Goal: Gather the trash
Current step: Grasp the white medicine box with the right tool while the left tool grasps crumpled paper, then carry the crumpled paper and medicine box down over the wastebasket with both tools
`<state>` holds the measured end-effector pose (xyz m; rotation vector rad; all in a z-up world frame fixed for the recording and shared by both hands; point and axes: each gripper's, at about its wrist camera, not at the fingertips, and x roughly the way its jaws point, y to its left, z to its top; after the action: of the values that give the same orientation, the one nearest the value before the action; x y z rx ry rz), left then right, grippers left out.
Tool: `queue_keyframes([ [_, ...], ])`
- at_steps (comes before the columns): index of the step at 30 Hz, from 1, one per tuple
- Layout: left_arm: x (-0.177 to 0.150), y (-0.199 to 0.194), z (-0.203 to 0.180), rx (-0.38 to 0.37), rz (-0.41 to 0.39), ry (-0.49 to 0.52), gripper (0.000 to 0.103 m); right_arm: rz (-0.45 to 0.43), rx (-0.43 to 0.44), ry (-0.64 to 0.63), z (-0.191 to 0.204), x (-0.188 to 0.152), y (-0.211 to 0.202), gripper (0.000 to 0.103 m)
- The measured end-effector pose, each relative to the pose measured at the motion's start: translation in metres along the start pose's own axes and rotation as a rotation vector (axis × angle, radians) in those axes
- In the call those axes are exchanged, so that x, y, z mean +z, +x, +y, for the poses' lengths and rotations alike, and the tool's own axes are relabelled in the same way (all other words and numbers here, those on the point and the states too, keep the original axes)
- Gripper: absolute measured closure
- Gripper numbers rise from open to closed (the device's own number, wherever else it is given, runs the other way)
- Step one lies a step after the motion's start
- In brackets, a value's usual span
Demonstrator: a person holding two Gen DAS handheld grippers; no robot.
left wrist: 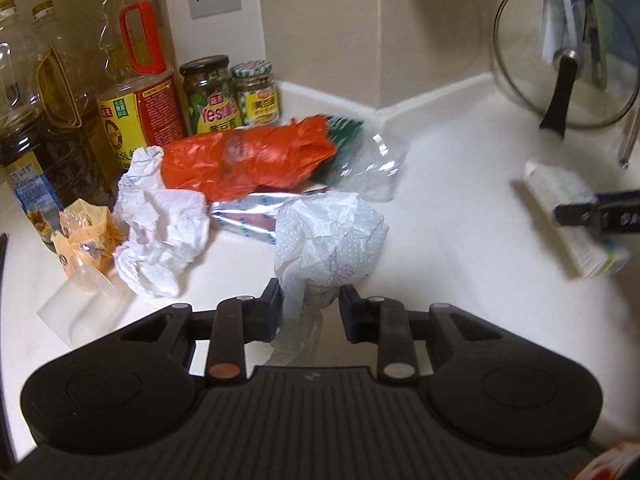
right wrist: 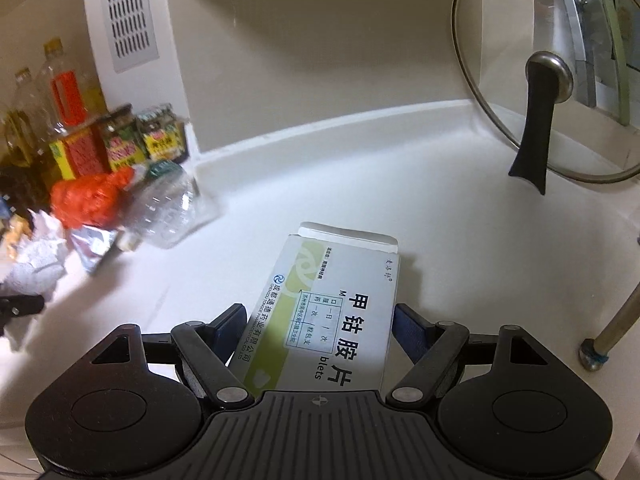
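Left fingers (left wrist: 309, 307) clamped on crumpled tissue (left wrist: 330, 236), right fingers (right wrist: 320, 326) pinching medicine box (right wrist: 326, 312), its near end hidden.

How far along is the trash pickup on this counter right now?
Nothing looks binned yet; no bin is in view. In hand: the left gripper pinches a dotted paper wad, and the right gripper holds a medicine box. Left on the counter: an orange bag, a white tissue, a foil packet, a clear bottle and a yellow wrapper.
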<state>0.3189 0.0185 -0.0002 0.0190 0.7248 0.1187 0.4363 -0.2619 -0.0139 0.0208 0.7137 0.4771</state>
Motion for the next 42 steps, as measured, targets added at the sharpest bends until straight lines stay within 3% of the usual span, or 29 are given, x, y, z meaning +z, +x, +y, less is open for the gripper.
queue_keyframes([
  [9, -0.016, -0.046, -0.029, -0.032, -0.028, -0.099, 0.076, -0.010, 0.150, -0.048, 0.018, -0.010, -0.029, 0.024],
  [18, -0.053, -0.075, -0.046, -0.056, 0.019, -0.168, 0.076, 0.002, 0.293, -0.176, 0.053, -0.035, -0.064, 0.024],
  [30, -0.106, -0.094, -0.034, -0.150, 0.088, -0.162, 0.076, 0.067, 0.312, -0.276, 0.105, -0.096, -0.100, 0.024],
  [37, -0.143, -0.092, -0.029, -0.172, 0.160, -0.160, 0.076, 0.125, 0.313, -0.417, 0.136, -0.143, -0.102, 0.024],
  [42, -0.169, -0.081, -0.026, -0.164, 0.217, -0.181, 0.076, 0.189, 0.313, -0.432, 0.144, -0.171, -0.089, 0.024],
])
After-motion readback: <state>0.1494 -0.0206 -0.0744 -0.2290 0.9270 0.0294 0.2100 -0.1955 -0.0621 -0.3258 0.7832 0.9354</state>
